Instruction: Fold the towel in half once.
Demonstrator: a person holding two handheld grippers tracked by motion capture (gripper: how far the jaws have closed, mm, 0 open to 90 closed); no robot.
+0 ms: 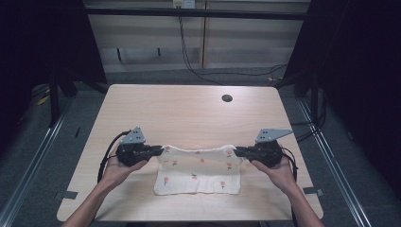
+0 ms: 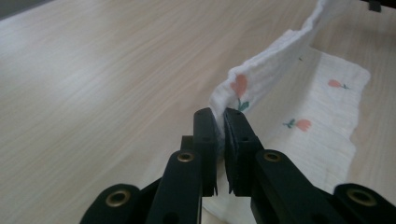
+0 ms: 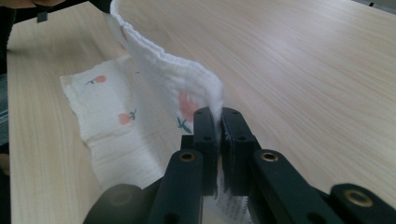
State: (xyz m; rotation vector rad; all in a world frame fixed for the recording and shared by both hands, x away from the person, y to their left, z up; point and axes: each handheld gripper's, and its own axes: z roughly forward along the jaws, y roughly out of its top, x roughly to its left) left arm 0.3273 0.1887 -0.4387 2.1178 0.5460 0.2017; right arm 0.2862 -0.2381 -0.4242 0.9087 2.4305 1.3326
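Note:
A white cloth (image 1: pixel 198 170) printed with small pink flowers lies on the wooden table (image 1: pixel 189 113), its near part flat and its far edge lifted. My left gripper (image 1: pixel 160 150) is shut on the cloth's far left corner (image 2: pixel 233 91). My right gripper (image 1: pixel 238 151) is shut on the far right corner (image 3: pixel 205 93). Between the two grippers the raised edge hangs in a shallow sag. In the left gripper view the jaws (image 2: pixel 220 116) pinch the doubled hem. In the right gripper view the jaws (image 3: pixel 219 116) pinch the other corner, and the cloth (image 3: pixel 116 116) trails back onto the table.
A round cable hole (image 1: pixel 227 98) sits in the table near its far edge. Black cables (image 1: pixel 189 56) run over the floor behind the table. Dark curtains (image 1: pixel 359 71) stand at both sides. Bare tabletop lies beyond the cloth.

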